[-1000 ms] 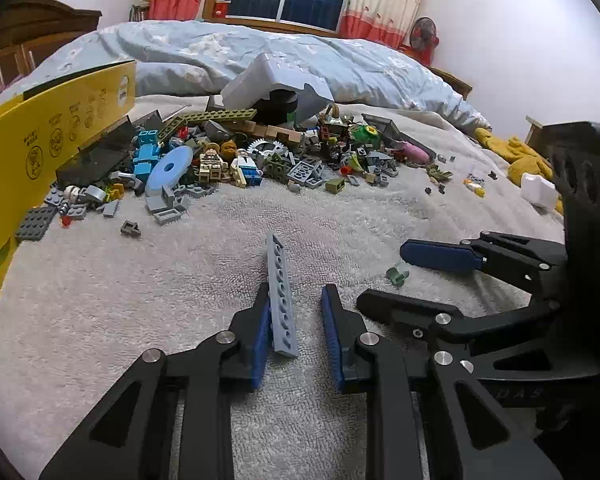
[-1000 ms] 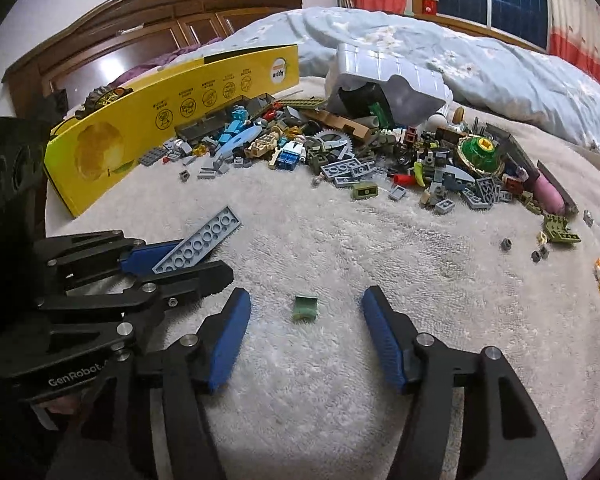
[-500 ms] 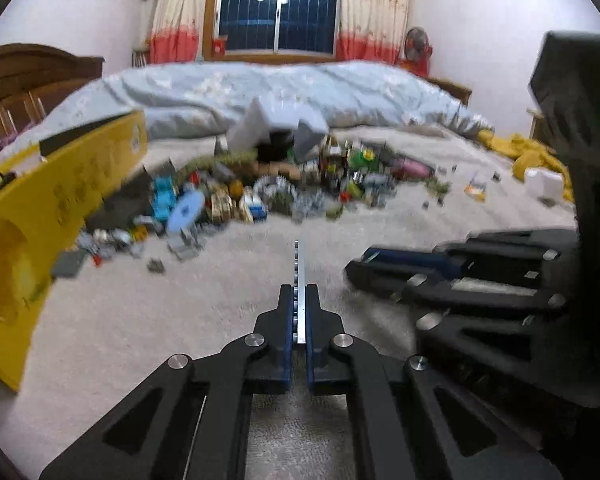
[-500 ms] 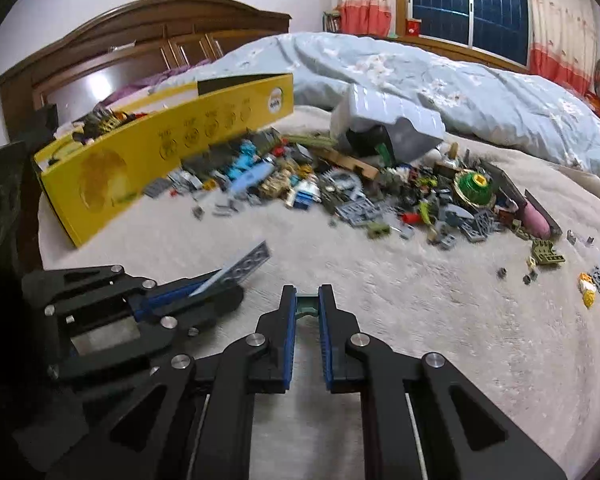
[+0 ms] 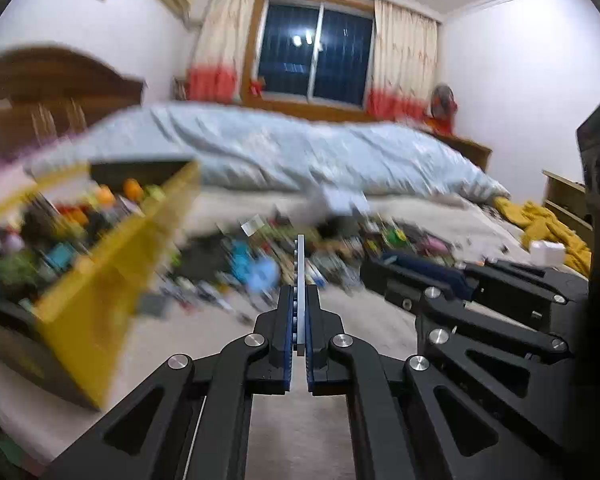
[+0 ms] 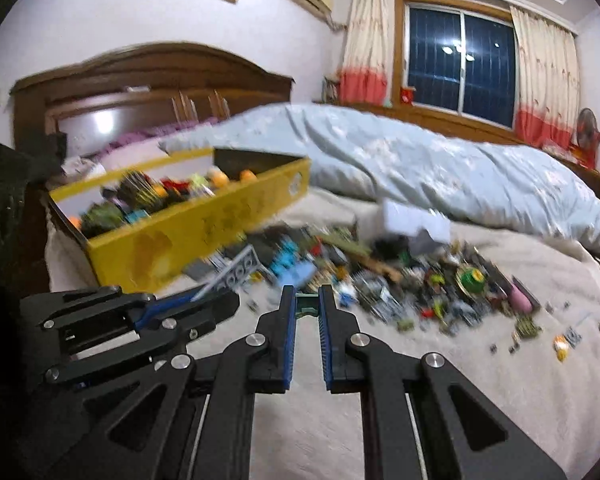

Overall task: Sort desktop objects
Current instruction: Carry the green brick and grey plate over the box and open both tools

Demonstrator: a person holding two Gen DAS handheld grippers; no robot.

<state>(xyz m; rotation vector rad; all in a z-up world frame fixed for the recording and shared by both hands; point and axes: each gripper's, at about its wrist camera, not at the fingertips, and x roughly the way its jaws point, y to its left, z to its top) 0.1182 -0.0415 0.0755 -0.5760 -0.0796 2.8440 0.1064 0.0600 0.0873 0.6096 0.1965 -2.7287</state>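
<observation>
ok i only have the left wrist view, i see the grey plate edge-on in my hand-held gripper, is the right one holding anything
Observer: Yes. The right hand-held gripper is shut on a small green brick, pinched near its fingertips.

Operator: can you see my plate from over there

Observer: Yes. In the right wrist view the grey studded plate shows its broad face, sticking out of the left hand-held gripper toward the brick pile.

Operator: whats in the yellow box, its a blur for me

Observer: The yellow box is open-topped and already holds mixed toy pieces, some orange and green; details are too blurred to name.
</observation>
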